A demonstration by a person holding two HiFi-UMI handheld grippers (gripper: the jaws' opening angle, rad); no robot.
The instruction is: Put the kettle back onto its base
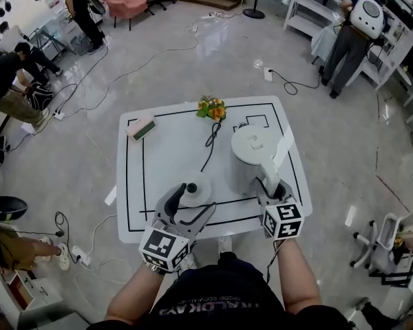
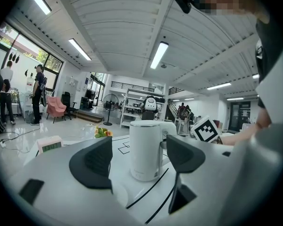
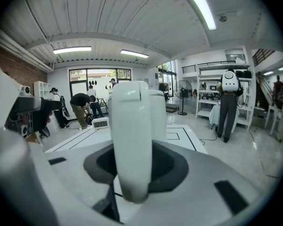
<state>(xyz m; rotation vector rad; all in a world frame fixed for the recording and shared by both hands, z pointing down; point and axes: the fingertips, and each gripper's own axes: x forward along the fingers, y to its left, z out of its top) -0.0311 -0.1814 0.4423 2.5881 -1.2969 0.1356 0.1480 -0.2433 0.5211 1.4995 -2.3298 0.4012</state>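
The white kettle [image 1: 253, 146] stands upright on the right half of the white table [image 1: 162, 157]. Its round white base [image 1: 199, 186] lies left of it near the front edge, with a black cord [image 1: 210, 143] running to the back. My right gripper [image 1: 270, 185] is shut on the kettle's handle [image 3: 131, 145], which fills the gap between the pads. My left gripper [image 1: 187, 196] hangs open over the base with nothing between its jaws. In the left gripper view the kettle [image 2: 145, 149] shows farther off, beyond the left gripper [image 2: 139, 160].
A small bunch of flowers [image 1: 212, 108] sits at the table's back edge and a pink clock [image 1: 142, 127] at the back left. Black lines mark the tabletop. People stand and crouch on the floor around, with cables and shelves.
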